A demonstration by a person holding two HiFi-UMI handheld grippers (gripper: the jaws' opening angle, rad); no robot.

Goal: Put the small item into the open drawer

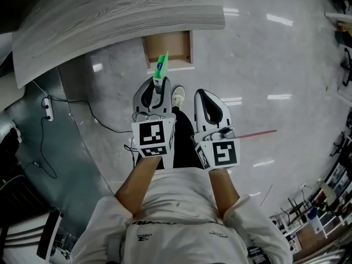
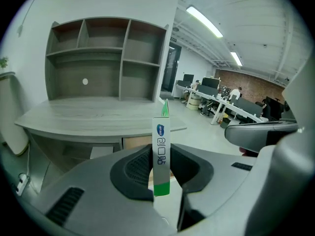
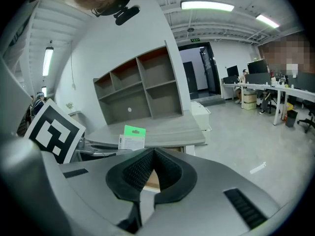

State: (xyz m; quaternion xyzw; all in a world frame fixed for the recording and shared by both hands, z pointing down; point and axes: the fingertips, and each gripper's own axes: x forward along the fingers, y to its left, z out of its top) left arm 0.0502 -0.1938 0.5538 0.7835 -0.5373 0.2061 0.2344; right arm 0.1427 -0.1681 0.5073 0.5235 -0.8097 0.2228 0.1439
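Below the head camera, left gripper [image 1: 159, 84] and right gripper [image 1: 202, 94] hang side by side over the floor, short of the open drawer [image 1: 168, 48] under the worktop [image 1: 110, 15]. Only the right gripper view shows the small packet [image 3: 132, 137] face-on: green header, hang slot. Left gripper view shows it edge-on: blue logo, lettering not legible. Left jaws clamp the small packet upright. Right jaws meet, nothing between.

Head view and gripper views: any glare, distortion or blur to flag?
Head view: bright glare streaks on the glossy floor. Left gripper view: strong fisheye, dark corners; the packet is sharp. Right gripper view: same fisheye, mosaic patch upper right.
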